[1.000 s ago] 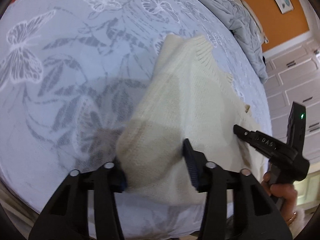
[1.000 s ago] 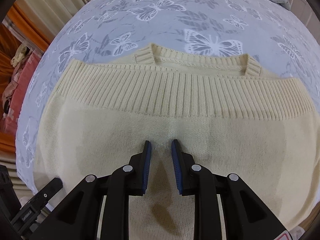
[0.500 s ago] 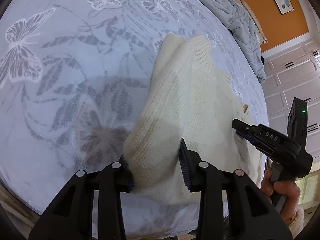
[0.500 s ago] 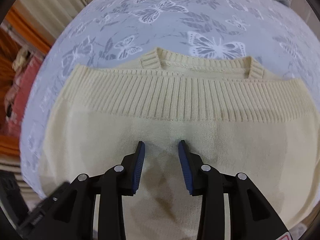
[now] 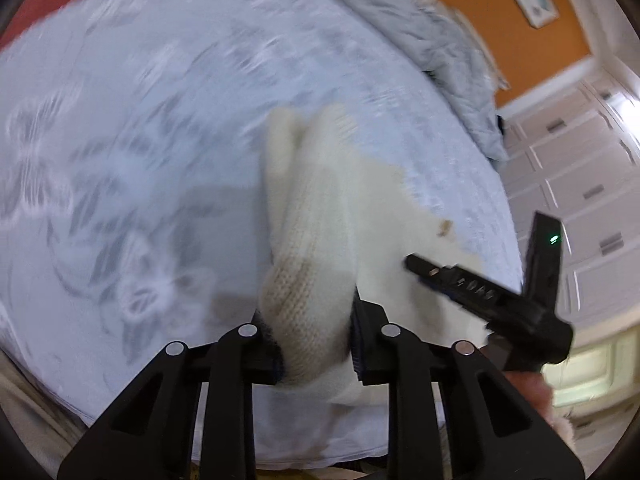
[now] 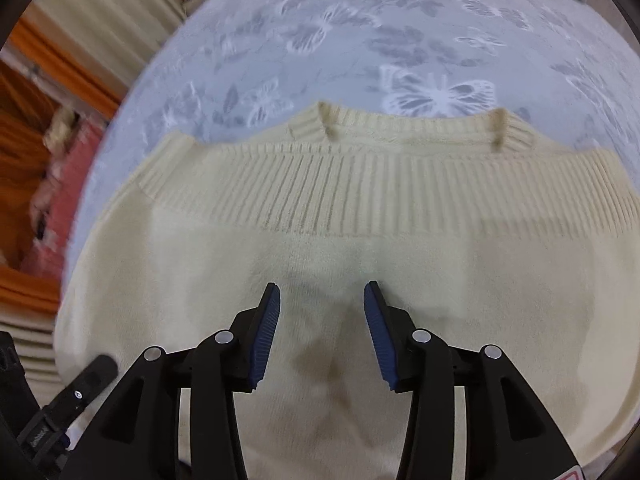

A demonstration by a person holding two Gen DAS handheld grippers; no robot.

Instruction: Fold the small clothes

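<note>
A cream knit sweater (image 6: 320, 240) lies folded on the bed, its ribbed hem laid over the collar. My right gripper (image 6: 322, 308) is open just above the sweater's middle, holding nothing. In the left wrist view my left gripper (image 5: 314, 324) is closing around the thick folded left edge of the sweater (image 5: 316, 240), its pads touching the fold on both sides. The right gripper (image 5: 480, 292) shows there too, over the sweater's right part. The view is blurred by motion.
The bed has a pale blue sheet (image 6: 360, 40) with a butterfly print. A grey quilt (image 5: 420, 40) is bunched at the far end. White cabinets (image 5: 580, 180) stand to the right, orange curtains (image 6: 24, 128) to the left. The bed's near edge (image 5: 120, 412) is close.
My right gripper has opened and let go of the sweater. My left gripper has narrowed onto the sweater's folded left edge and the camera has swung, blurring the view.
</note>
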